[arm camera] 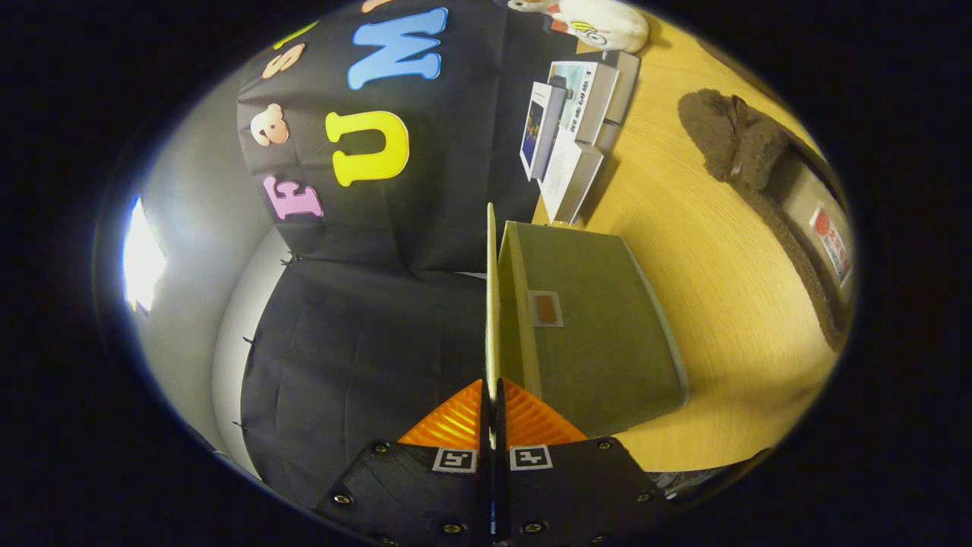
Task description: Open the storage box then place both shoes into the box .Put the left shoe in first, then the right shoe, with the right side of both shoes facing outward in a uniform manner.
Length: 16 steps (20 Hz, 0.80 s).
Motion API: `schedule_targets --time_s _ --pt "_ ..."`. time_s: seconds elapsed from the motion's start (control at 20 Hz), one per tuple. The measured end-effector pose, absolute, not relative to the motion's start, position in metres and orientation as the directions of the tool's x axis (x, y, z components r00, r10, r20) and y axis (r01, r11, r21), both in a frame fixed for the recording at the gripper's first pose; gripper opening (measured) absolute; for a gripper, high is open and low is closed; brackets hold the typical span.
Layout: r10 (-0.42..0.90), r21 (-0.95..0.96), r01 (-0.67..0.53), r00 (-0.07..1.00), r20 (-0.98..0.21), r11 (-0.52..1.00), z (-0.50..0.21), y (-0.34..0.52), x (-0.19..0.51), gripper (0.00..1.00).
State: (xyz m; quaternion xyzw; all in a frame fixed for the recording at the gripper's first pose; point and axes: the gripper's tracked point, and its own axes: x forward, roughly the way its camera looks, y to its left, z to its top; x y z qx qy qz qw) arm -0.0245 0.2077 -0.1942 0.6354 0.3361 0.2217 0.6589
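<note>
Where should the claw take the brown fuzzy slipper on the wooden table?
The brown fuzzy slipper lies flat, insole exposed, so probably pinch its thin side wall, one finger inside, one outside, from above. Right now the claw is shut on the cream lid edge of the green box.

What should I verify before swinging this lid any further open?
1. Grip on the lid: ok. The gripper has both orange fingers pressed on its thin edge.
2. Lid raised off the storage box: ok, it stands edge-on beside the box.
3. Box fully open: cannot tell; its interior is out of sight.
4. Shoes reachable: one brown shoe lies on the table beyond the box; the second, cannot tell.
5. Swing path: the small boxes stand close beyond the storage box; clearance cannot tell.
</note>
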Motion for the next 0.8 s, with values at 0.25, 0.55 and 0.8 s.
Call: schedule_targets --time_s 0.25,0.55,0.8 --pt "0.721 0.986 0.064 0.674 -0.158 0.156 -0.156 0.215 -0.016 0.02" --pt "0.727 0.971 -0.022 0.667 -0.162 0.237 -0.109 0.237 -0.003 0.02" --pt "0.735 0.938 -0.098 0.65 -0.192 0.331 -0.078 0.262 0.006 0.02"
